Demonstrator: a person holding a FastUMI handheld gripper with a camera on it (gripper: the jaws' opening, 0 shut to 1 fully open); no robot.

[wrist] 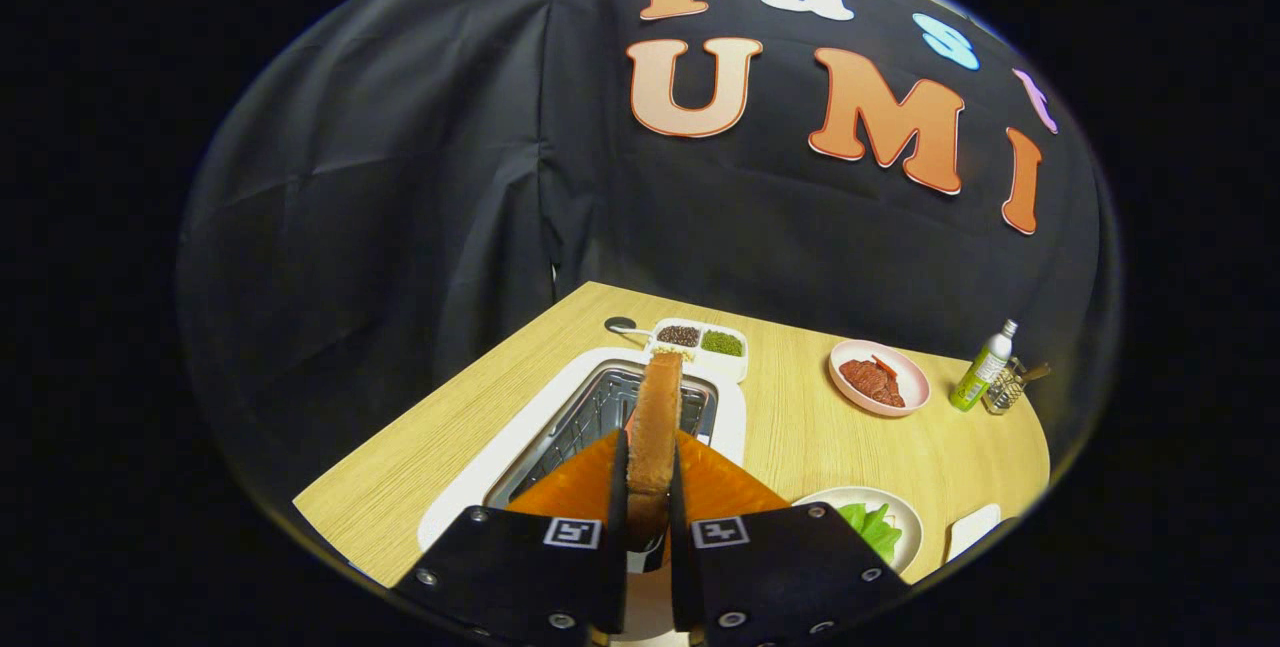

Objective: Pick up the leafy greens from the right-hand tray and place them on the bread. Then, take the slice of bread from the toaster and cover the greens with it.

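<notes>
Gripper (pixel 648 487): your fingers clamp the bread slice (pixel 655 417) edgewise, above the toaster (pixel 600 407) slot.
Greens (pixel 868 525): some lie on the plate (pixel 905 517) just right.
Outstanding: you must cover the greens; lower bread unseen.

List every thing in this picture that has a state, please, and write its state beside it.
gripper: shut on the bread, edge-on between the fingers.
bread: upright, held over the toaster slot.
toaster: slot open beneath the bread.
greens: lying on a plate beside the fingers.
meat: lying on a pink plate.
bottle: upright, capped.
divided tray: compartments filled.
</notes>
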